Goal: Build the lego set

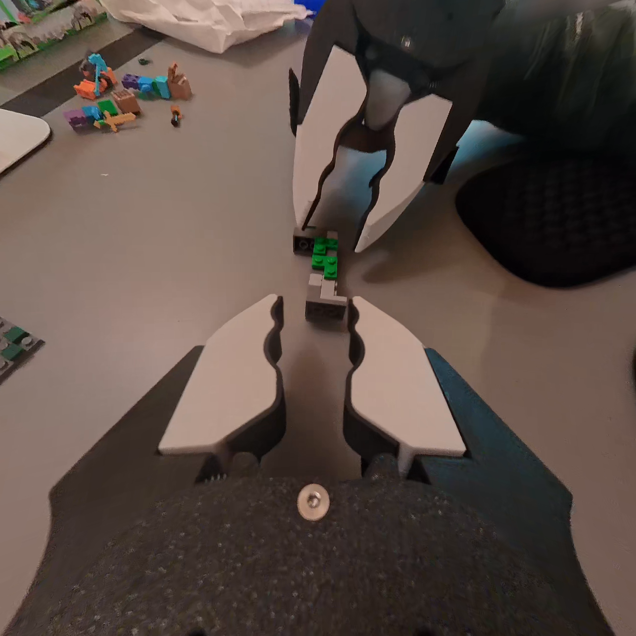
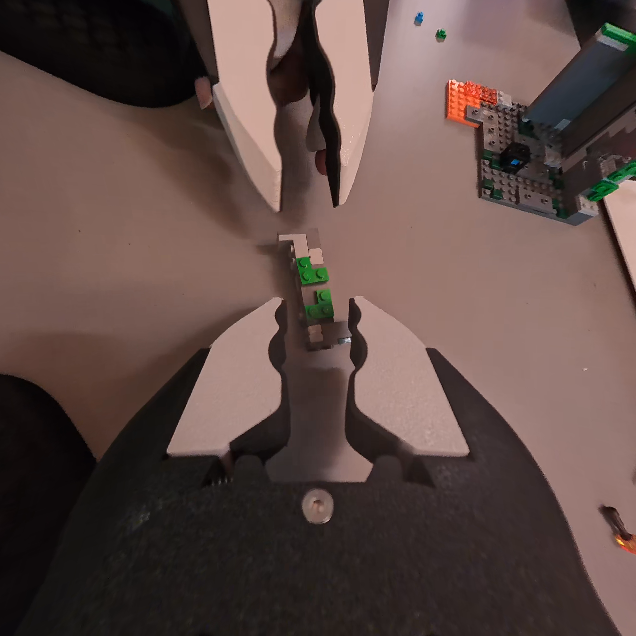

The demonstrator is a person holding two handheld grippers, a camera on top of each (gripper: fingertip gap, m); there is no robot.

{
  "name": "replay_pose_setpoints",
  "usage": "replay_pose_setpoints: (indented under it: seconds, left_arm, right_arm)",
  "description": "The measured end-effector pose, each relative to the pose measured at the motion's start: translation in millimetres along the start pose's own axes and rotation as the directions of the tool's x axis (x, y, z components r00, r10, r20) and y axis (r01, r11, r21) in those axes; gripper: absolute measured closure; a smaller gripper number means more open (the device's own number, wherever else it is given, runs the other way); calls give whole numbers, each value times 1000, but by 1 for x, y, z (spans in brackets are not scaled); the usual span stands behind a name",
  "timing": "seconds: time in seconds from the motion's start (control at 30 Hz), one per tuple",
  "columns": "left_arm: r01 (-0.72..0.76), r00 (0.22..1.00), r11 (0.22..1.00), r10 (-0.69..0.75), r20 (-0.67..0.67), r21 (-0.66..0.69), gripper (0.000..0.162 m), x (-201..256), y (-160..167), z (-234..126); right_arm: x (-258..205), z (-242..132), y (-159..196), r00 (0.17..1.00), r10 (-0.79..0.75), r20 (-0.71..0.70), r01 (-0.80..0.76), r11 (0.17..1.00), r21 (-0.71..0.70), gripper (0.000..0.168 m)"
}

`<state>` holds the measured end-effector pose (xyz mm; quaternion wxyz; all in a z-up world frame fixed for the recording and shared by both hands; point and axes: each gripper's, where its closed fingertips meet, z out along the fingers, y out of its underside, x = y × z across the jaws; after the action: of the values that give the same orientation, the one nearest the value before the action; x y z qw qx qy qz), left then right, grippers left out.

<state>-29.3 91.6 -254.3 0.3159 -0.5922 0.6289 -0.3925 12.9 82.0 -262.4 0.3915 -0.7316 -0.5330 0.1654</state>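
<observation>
My left jaws stand apart with nothing between them. In the left wrist view the left gripper (image 1: 316,299) points straight along the grey strip (image 1: 323,275), whose near end block sits just ahead of my tips, slightly toward the right finger. The strip's long axis runs directly away from me, green plates (image 1: 325,256) on top, and its far end lies between the tips of the right gripper (image 1: 330,237) facing me. Off to the left, well apart, lie loose coloured pieces (image 1: 127,94) on the plain grey table (image 1: 172,223).

In the right wrist view my right jaws are also apart, and the strip's near end is already between the fingertips, just beside the right one; I think it touches, but blur leaves that unsure. So the right gripper is the nearer and only needs to close. The partly built model (image 2: 537,151) stands well to the right.
</observation>
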Motion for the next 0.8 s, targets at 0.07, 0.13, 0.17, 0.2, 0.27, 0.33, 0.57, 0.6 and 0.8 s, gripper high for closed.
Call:
replay_pose_setpoints:
  seconds: [0.07,0.13,0.17,0.2,0.27,0.33,0.57,0.6,0.8]
  left_arm:
    - [-20,1000,999,21,6,-34,116,-1,5,2]
    - [-43,999,997,44,15,-67,110,-1,10,4]
    - [-53,998,995,55,16,-83,108,0,12,6]
    - [-63,998,993,65,13,-100,107,1,14,8]
    - [-82,996,988,84,7,-130,106,4,18,11]
    - [-93,995,986,95,8,-141,108,5,19,13]
    - [-111,994,980,112,-4,-167,117,8,21,18]
    - [-114,993,979,115,-6,-170,119,8,21,18]
    - [-123,992,975,124,-2,-183,123,8,22,21]
  right_arm:
    - [1,-2,0,1000,3,-6,-3,1000,12,135]
    - [3,-6,-2,1000,7,-16,-6,999,32,135]
    - [4,-9,-3,1000,8,-22,-7,999,42,135]
    - [5,-11,-4,1000,8,-27,-6,999,51,135]
    - [6,-17,-7,999,9,-39,-7,998,66,135]
    - [7,-21,-9,999,10,-50,-6,997,80,135]
    - [6,-27,-10,998,7,-59,-2,996,85,135]
    - [6,-27,-10,998,4,-57,1,997,81,135]
    - [-1,-21,-10,999,-9,-32,11,998,64,135]
